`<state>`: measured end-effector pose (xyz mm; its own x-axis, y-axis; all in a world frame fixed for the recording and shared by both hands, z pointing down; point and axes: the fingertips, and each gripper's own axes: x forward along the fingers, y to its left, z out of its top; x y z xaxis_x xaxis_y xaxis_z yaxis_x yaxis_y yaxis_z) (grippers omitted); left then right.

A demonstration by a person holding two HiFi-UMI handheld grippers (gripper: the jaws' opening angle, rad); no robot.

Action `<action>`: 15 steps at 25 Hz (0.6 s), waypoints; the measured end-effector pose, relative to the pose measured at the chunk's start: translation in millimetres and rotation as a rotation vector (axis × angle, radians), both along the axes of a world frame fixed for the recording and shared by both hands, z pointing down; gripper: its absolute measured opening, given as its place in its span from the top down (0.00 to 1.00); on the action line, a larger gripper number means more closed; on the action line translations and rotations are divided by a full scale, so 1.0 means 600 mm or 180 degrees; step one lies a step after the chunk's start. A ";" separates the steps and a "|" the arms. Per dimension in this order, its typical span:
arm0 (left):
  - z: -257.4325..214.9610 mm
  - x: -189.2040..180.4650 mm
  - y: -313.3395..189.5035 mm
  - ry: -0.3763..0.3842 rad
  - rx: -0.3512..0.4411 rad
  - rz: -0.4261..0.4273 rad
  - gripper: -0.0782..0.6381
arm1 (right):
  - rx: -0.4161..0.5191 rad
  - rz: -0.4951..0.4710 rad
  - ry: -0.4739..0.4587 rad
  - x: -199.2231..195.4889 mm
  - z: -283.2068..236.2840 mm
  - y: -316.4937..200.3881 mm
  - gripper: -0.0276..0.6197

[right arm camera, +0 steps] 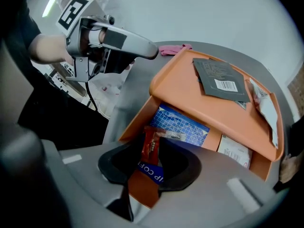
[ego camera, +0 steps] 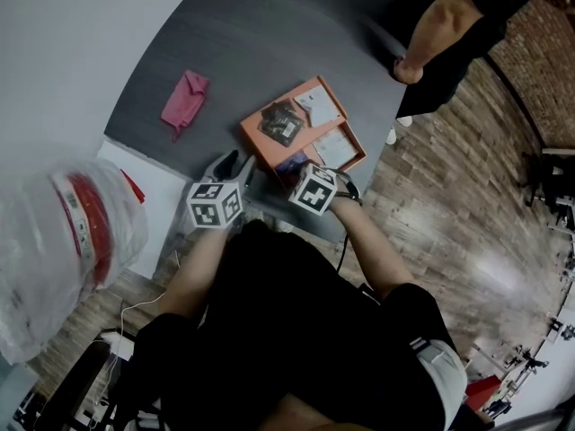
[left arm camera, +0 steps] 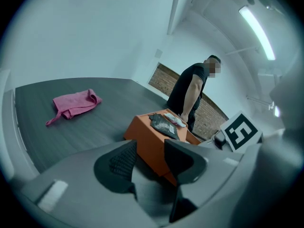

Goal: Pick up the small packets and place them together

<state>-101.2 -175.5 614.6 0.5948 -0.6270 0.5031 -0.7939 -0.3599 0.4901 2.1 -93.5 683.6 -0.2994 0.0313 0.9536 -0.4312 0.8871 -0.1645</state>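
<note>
The right gripper (right arm camera: 152, 150) points steeply down with its jaws clamped on a small red foil packet (right arm camera: 153, 139), which stands upright between the pads, crinkled, with pale print on its face. A blue strip with white lettering (right arm camera: 148, 171) shows just below it; whether it is part of the same packet cannot be told. The packet sits over the near compartment of a shallow orange cardboard box (right arm camera: 178, 91), beside a blue packet with a white grid pattern (right arm camera: 185, 126) and a white printed packet (right arm camera: 235, 152) to its right. In the far part of the box lie a dark grey flat packet with a barcode label (right arm camera: 221, 79) and pale plastic sachets (right arm camera: 263, 109) along the right edge. The left gripper (left arm camera: 151, 148) hangs just left of the box, its jaws apart and holding nothing, the orange wall showing beyond them. The box rests near the edge of a dark grey round table (ego camera: 269, 43); a crumpled pink cloth (ego camera: 184, 101) lies well apart to the far left. A clear plastic bag with red and white contents (ego camera: 63, 232) is at the near left. Beyond the table a second person in dark clothes (ego camera: 440, 34) stands on the wooden plank floor (ego camera: 449, 223), with a brick wall (ego camera: 539, 52) at the far right.
</note>
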 end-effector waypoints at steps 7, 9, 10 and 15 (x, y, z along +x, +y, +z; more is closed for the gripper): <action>0.000 -0.005 -0.004 -0.0010 0.0007 -0.0020 0.65 | 0.0001 -0.0044 0.0029 -0.005 0.007 0.002 0.90; 0.000 -0.006 -0.007 -0.0014 0.0015 -0.0022 0.65 | 0.0029 -0.0045 0.0017 -0.007 0.005 0.000 0.91; 0.000 -0.005 -0.009 -0.0013 0.0015 -0.0017 0.65 | 0.0058 -0.0036 -0.0003 -0.008 0.001 -0.002 0.92; -0.009 0.013 -0.020 0.0000 0.0066 0.0040 0.65 | 0.0198 0.0062 -0.0088 -0.001 -0.026 -0.013 0.93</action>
<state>-93.5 -187.3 609.1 0.6028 -0.6296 0.4901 -0.7892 -0.3799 0.4825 1.5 -101.5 667.9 -0.3257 -0.0337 0.9449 -0.4445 0.8875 -0.1216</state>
